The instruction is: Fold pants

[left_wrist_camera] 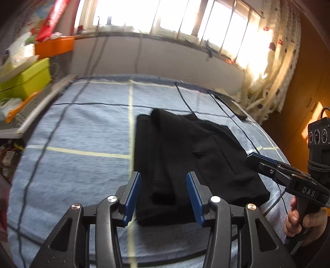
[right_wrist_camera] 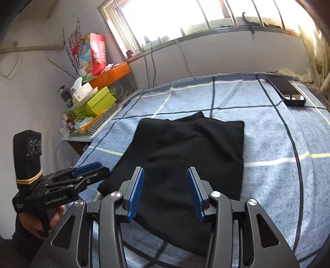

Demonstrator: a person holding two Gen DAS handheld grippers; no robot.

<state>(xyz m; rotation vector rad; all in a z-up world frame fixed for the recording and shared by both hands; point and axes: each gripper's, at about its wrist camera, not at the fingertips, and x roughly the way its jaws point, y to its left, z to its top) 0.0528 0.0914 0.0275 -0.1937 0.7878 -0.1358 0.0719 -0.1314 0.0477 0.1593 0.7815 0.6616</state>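
My left gripper (left_wrist_camera: 163,195) hangs above the near edge of the pants (left_wrist_camera: 191,156), jaws apart, nothing between the blue pads (left_wrist_camera: 132,198). My right gripper (right_wrist_camera: 165,191) is the same: jaws apart, empty, over the near part of the pants (right_wrist_camera: 191,152). Neither touches the cloth as far as I can tell. Each gripper shows at the edge of the other's view, with a hand (left_wrist_camera: 299,224) on its grip. The pants lie folded into a compact black rectangle, flat on the blue checked bedsheet (right_wrist_camera: 268,144). A phone (right_wrist_camera: 286,90) lies on the sheet at the far right, well apart from the pants. Boxes (right_wrist_camera: 97,103) are stacked at the left under the window (right_wrist_camera: 165,18).
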